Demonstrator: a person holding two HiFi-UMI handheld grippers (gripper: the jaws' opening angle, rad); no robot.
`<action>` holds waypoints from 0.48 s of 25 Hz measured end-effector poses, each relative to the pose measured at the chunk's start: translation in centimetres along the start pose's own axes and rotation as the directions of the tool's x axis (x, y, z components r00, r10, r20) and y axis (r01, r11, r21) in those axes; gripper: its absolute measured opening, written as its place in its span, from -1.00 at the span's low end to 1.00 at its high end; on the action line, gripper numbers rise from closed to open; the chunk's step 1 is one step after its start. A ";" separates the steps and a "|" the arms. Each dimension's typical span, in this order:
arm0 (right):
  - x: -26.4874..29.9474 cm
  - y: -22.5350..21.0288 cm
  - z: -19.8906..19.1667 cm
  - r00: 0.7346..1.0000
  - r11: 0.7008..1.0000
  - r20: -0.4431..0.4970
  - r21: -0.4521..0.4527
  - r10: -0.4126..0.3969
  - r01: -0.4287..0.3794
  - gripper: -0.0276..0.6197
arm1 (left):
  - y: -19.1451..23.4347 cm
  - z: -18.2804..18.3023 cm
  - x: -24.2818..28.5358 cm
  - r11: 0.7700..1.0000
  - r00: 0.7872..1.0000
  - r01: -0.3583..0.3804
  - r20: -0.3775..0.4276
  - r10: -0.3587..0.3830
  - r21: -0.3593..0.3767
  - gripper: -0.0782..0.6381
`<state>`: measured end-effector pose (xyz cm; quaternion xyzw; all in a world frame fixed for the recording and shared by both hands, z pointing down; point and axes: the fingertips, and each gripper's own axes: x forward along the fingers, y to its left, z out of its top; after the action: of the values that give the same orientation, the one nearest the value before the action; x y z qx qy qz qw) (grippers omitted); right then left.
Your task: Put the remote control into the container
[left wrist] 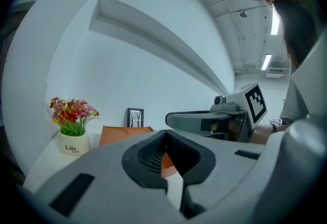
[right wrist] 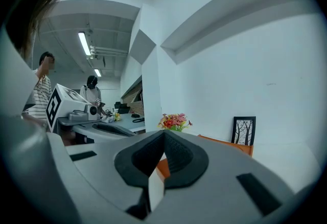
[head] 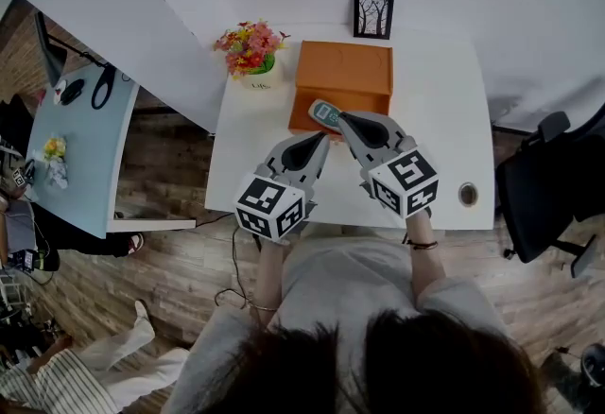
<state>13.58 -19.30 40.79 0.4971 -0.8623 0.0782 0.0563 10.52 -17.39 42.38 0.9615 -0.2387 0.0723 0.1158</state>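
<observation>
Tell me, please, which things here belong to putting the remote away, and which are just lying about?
For the job:
- remote control
- orange container
- right tool, shut, its tip beside the remote control

Just lying about:
- flower pot
- framed picture
- office chair

On the table (head: 444,110), the container (head: 343,72) lies just ahead of the fingers of the left gripper (head: 323,139) and right gripper (head: 343,118). The remote control (head: 324,113) is at its near edge, just beside the right fingers. A flower pot (head: 251,53) stands ahead-left, and a picture frame (head: 372,15) behind the container.
</observation>
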 end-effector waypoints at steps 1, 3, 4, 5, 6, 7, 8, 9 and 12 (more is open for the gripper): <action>-0.1 0.0 0.1 1.000 1.000 0.002 -0.010 -0.001 0.001 -0.92 | -0.1 0.0 0.0 1.000 1.000 0.001 0.000 -0.001 0.005 -0.77; -0.3 0.0 0.1 1.000 0.999 -0.002 -0.037 -0.001 0.001 -0.92 | -0.4 0.1 0.1 1.000 1.000 0.005 0.001 -0.005 0.014 -0.77; -0.4 0.0 0.1 1.000 0.999 -0.004 -0.046 -0.001 0.001 -0.92 | -0.5 0.2 0.2 1.000 1.000 0.006 0.002 -0.006 0.017 -0.77; -0.5 -0.1 0.1 1.000 0.999 -0.003 -0.049 -0.002 0.001 -0.92 | -0.5 0.2 0.2 1.000 1.000 0.006 0.002 -0.006 0.019 -0.77; -0.6 -0.1 0.1 1.000 0.999 -0.001 -0.050 -0.001 0.001 -0.92 | -0.6 0.3 0.2 1.000 1.000 0.006 0.002 -0.006 0.020 -0.77; -0.6 -0.1 0.2 1.000 0.999 0.002 -0.050 0.000 0.001 -0.92 | -0.6 0.3 0.2 1.000 1.000 0.006 0.003 -0.006 0.020 -0.77; -0.7 -0.1 0.2 1.000 0.999 0.004 -0.051 0.000 0.001 -0.92 | -0.6 0.3 0.3 1.000 1.000 0.007 0.004 -0.007 0.021 -0.77; -0.8 -0.2 0.3 1.000 0.999 0.006 -0.052 -0.001 0.001 -0.92 | -0.7 0.3 0.3 1.000 1.000 0.009 0.004 -0.009 0.023 -0.77; -0.9 -0.5 0.3 1.000 0.998 0.007 -0.056 -0.006 0.006 -0.92 | -1.0 0.4 0.6 0.999 1.000 0.018 0.003 -0.018 0.030 -0.77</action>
<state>14.45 -18.78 40.41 0.4981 -0.8629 0.0520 0.0676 11.58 -16.94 41.89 0.9653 -0.2292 0.0732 0.1016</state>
